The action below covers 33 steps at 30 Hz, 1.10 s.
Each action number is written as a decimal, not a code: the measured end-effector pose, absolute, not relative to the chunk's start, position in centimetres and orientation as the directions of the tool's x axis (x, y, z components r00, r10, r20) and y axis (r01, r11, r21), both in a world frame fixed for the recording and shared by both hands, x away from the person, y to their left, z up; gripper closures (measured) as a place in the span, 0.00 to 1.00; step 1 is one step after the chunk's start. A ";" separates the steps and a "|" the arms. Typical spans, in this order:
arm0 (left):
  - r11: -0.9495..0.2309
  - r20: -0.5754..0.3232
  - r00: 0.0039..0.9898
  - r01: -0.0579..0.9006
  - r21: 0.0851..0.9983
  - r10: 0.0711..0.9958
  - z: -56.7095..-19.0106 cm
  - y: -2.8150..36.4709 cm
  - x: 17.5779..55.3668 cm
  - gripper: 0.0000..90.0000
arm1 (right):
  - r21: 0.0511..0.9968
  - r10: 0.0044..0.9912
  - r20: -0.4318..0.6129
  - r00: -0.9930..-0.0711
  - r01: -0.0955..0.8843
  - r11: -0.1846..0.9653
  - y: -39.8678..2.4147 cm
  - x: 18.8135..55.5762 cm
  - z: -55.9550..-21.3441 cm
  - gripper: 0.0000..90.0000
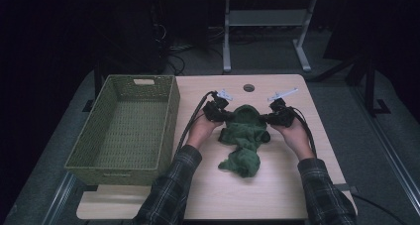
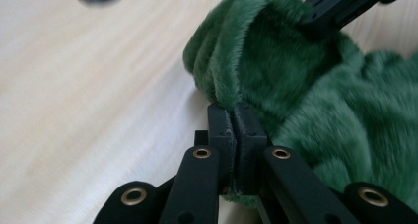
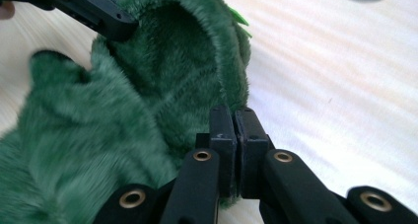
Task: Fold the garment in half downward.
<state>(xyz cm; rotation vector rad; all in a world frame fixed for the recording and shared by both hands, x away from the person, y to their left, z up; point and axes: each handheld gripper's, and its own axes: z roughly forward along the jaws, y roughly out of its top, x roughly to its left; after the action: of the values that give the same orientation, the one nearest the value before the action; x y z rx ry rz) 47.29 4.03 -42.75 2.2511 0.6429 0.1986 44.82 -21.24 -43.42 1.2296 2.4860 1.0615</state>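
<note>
A green fuzzy garment (image 1: 244,138) lies crumpled in the middle of the wooden table (image 1: 277,195). My left gripper (image 1: 229,115) pinches its upper left edge, jaws shut on the plush green fabric (image 2: 256,71). My right gripper (image 1: 265,118) pinches the upper right edge, jaws shut on the same fabric (image 3: 162,100). In the left gripper view the right gripper's black jaws (image 2: 325,9) reach in at the top right. The left gripper's jaws (image 3: 98,12) cross the top left of the right gripper view. Between the two grips the cloth arches open like a hood.
A green woven basket (image 1: 126,128) stands along the table's left side, nothing inside it. A round cable hole (image 1: 248,88) sits near the table's far edge. Bare wood lies in front of the garment and to its right. Desk legs and cables stand beyond.
</note>
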 end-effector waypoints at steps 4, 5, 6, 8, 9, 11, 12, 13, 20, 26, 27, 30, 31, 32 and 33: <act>-0.548 -0.033 0.861 0.352 0.759 0.507 -40.7 4.0 47.0 0.97 | 0.687 0.748 0.176 -0.639 0.624 0.372 -21.8 44.8 -42.4 0.97; -0.548 -0.026 0.864 0.342 0.764 0.503 -40.3 4.0 46.9 0.97 | 0.683 0.752 0.178 -0.635 0.630 0.370 -22.0 44.8 -42.2 0.97; -0.549 -0.016 0.866 0.331 0.767 0.500 -40.0 4.0 46.8 0.97 | 0.692 0.754 0.170 -0.634 0.622 0.367 -22.2 44.8 -41.9 0.97; -0.555 -0.001 0.870 0.316 0.770 0.494 -39.5 4.0 46.4 0.97 | 0.706 0.754 0.171 -0.634 0.613 0.355 -22.5 44.7 -41.2 0.97; -0.559 0.003 0.872 0.311 0.769 0.490 -39.3 4.0 46.2 0.97 | 0.713 0.754 0.173 -0.634 0.608 0.348 -22.6 44.6 -40.8 0.97; -0.551 0.007 0.871 0.305 0.777 0.491 -38.9 4.1 45.8 0.96 | 0.725 0.749 0.161 -0.642 0.593 0.352 -22.7 44.3 -40.2 0.97; -0.553 0.012 0.873 0.297 0.778 0.487 -38.7 4.2 45.5 0.96 | 0.731 0.744 0.157 -0.649 0.584 0.354 -22.7 44.1 -39.9 0.97; -0.546 0.012 0.873 0.295 0.784 0.488 -38.6 4.3 45.3 0.96 | 0.733 0.742 0.152 -0.652 0.578 0.358 -22.7 43.8 -39.7 0.97; -0.533 0.024 0.881 0.264 0.804 0.473 -38.0 4.6 43.3 0.95 | 0.766 0.718 0.136 -0.683 0.532 0.361 -22.6 41.7 -38.9 0.97; -0.522 0.014 0.891 0.253 0.815 0.454 -38.0 4.9 41.8 0.96 | 0.778 0.688 0.137 -0.712 0.508 0.370 -22.4 39.7 -38.8 0.97; -0.512 0.006 0.889 0.258 0.819 0.458 -38.0 5.1 41.5 0.96 | 0.775 0.684 0.133 -0.717 0.505 0.379 -22.4 39.5 -38.9 0.97; -0.499 -0.006 0.893 0.257 0.828 0.450 -38.2 5.5 40.7 0.96 | 0.783 0.673 0.123 -0.729 0.487 0.385 -22.2 38.6 -38.8 0.97; -0.497 -0.010 0.894 0.258 0.828 0.448 -38.2 5.5 40.4 0.96 | 0.785 0.669 0.128 -0.732 0.487 0.383 -22.2 38.3 -38.8 0.97; -0.499 -0.008 0.894 0.257 0.827 0.448 -38.2 5.6 40.1 0.96 | 0.784 0.666 0.130 -0.734 0.488 0.384 -22.2 38.1 -38.8 0.97; -0.501 -0.006 0.897 0.252 0.828 0.441 -38.2 5.8 39.7 0.96 | 0.785 0.662 0.128 -0.739 0.483 0.388 -22.1 37.8 -38.9 0.97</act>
<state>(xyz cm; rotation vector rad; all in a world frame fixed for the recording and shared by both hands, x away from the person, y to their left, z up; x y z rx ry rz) 39.69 5.81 -38.22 2.1195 0.4965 0.2556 37.80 -22.13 -38.89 1.0215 2.4386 1.2730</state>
